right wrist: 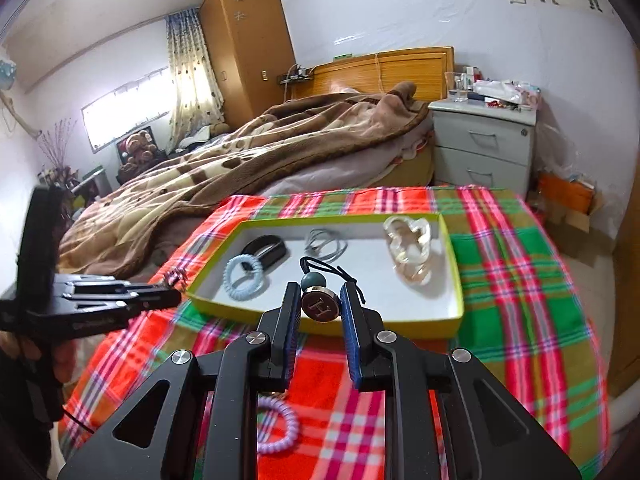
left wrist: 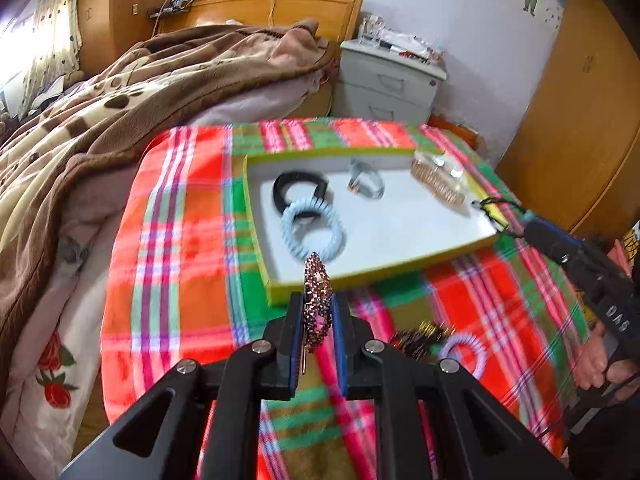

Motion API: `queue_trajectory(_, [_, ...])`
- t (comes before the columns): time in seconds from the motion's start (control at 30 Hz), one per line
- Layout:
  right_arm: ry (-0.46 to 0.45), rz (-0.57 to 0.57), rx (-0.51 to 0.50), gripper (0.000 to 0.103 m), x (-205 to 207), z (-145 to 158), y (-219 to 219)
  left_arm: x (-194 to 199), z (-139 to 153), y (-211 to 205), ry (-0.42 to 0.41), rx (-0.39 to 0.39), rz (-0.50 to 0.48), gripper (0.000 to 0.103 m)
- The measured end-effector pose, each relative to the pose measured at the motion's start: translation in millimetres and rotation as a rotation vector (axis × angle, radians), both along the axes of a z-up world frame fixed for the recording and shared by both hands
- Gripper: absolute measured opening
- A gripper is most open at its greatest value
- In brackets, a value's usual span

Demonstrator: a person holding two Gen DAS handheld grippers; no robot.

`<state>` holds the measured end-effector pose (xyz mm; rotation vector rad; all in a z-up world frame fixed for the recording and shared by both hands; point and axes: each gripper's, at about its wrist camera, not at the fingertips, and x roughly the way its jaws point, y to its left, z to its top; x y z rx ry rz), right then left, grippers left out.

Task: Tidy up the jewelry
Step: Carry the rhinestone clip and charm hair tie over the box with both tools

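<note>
Rhinestone clip in clamped left hand-held gripper

Three coil hair ties, two clips, one tray.

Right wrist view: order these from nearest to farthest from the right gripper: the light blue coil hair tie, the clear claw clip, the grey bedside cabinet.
From the right gripper:
1. Light blue coil hair tie, in the tray's near left part.
2. Clear claw clip, toward the tray's far right.
3. Grey bedside cabinet, beyond the plaid cloth, against the wall.
</note>
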<state>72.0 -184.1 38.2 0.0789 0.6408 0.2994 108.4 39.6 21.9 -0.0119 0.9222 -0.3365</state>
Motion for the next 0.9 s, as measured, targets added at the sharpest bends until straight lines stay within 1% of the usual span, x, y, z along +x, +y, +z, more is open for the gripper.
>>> queue_trajectory(0.13, [0.004,-0.002,-0.026,0.021,14.0,-0.4,-2.8,15.1,10.6,-12.3,-0.020,-0.019,-0.026,0.015])
queue_trajectory(0.33, [0.054,0.004,-0.064,0.021,35.3,-14.0,-5.4,38.8,12.8,-35.8,-0.015,-0.034,-0.066,0.015])
queue_trajectory(0.6, [0.107,0.013,-0.090,0.021,62.9,-27.9,-9.1,72.5,-4.9,-65.7,0.045,-0.051,-0.103,0.015])
queue_trajectory(0.7, [0.122,0.013,-0.104,0.021,71.0,-32.8,-8.7,83.1,-10.8,-75.1,0.064,-0.039,-0.111,0.015])
queue_trajectory(0.9, [0.147,0.006,-0.125,0.021,86.0,-41.4,-7.0,100.3,-22.7,-79.5,0.094,-0.036,-0.101,0.015])
